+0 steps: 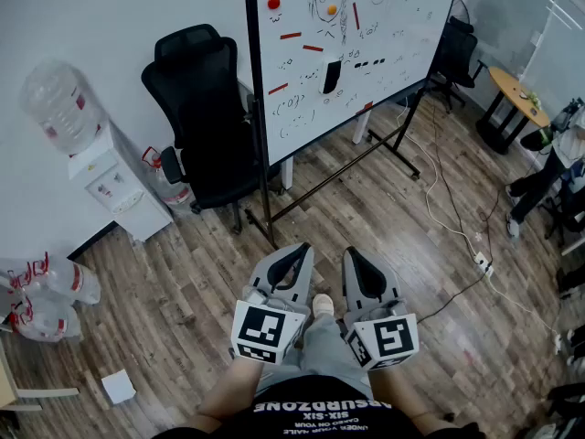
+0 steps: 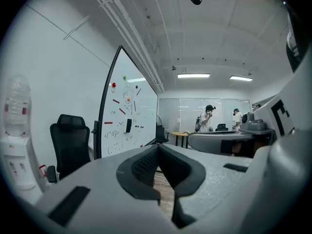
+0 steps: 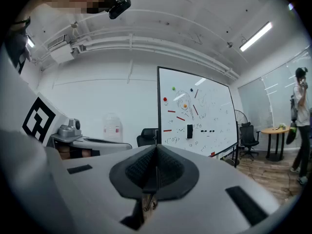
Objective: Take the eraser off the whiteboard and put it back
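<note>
Eraser (image 1: 331, 77) untouched. The left gripper (image 1: 294, 256) and right gripper (image 1: 363, 260) both point level, jaws pressed together on nothing. The eraser sits well ahead of them, stuck flat mid-whiteboard (image 1: 393, 26), long axis running up and down the board, narrow ends top and bottom. Best play, I'd say: step in close, open wide, then pinch squarely across its short width.

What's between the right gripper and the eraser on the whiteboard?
Head view: bare wood floor, then the whiteboard stand's lower bar, lie between the right gripper and the eraser.
</note>
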A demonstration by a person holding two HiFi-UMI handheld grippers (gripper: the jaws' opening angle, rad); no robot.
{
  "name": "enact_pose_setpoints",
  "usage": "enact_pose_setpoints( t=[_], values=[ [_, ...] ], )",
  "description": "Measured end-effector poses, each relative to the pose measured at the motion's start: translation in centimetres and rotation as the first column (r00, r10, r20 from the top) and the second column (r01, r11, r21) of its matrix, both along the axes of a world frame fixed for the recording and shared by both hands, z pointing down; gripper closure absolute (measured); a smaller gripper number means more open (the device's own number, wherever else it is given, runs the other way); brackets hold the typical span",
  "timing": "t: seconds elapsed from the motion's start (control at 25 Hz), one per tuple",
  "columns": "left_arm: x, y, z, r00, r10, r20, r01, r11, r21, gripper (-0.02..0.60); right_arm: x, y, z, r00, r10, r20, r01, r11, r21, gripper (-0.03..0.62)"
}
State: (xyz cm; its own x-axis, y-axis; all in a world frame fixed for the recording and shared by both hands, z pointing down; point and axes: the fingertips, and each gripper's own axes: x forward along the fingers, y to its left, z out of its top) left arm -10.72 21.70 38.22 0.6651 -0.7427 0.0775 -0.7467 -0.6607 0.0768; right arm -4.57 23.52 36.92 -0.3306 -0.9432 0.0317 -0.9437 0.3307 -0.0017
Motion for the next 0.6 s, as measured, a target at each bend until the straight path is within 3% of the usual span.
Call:
enact_pose_setpoints(
  t=[0.6],
  values=[
    [3.2, -7.4, 0.2, 0.999, -0.037, 0.023, 0.038, 0.999, -0.012, 0.575, 3.1, -7.5, -0.4, 0.999, -0.047, 0.001, 0.047, 0.999, 0.026, 0.595]
  ],
)
